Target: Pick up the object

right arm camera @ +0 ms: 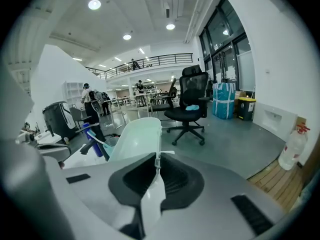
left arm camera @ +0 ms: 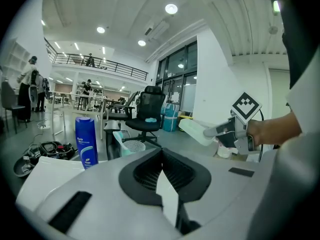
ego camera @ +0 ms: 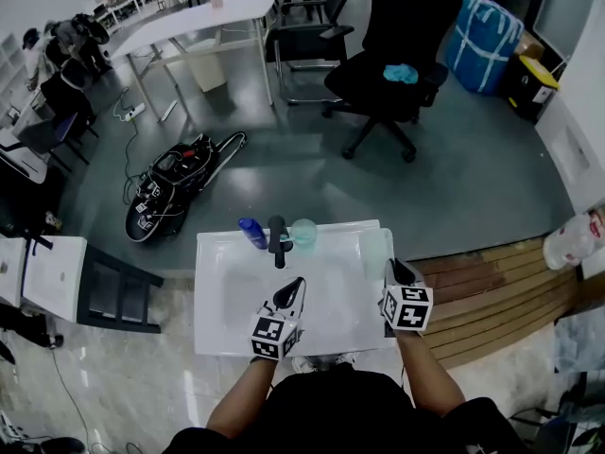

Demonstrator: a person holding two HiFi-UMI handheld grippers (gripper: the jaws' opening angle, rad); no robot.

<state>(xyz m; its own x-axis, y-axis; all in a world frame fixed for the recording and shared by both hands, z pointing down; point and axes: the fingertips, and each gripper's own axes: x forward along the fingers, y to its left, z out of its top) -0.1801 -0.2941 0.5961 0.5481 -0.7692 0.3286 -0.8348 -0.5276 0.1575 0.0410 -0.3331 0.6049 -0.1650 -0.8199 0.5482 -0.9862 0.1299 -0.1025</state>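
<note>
- Ok, head view: right gripper [ego camera: 392, 270] holds a pale green container [ego camera: 374, 253] at the right edge of the white tabletop [ego camera: 227, 282]. Left gripper [ego camera: 295, 284] is over the front of it, and a blue bottle [ego camera: 252, 233] stands at the far edge.
- Left gripper view: jaws together, nothing between them.
- Right gripper view: jaws clamped on the container's thin wall.

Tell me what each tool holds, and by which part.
The right tool clamps a pale green container by its thin edge. The left tool is shut on nothing.

Head view looks steeply down; both gripper views look level, sharing the office chair [left arm camera: 149, 110].
</note>
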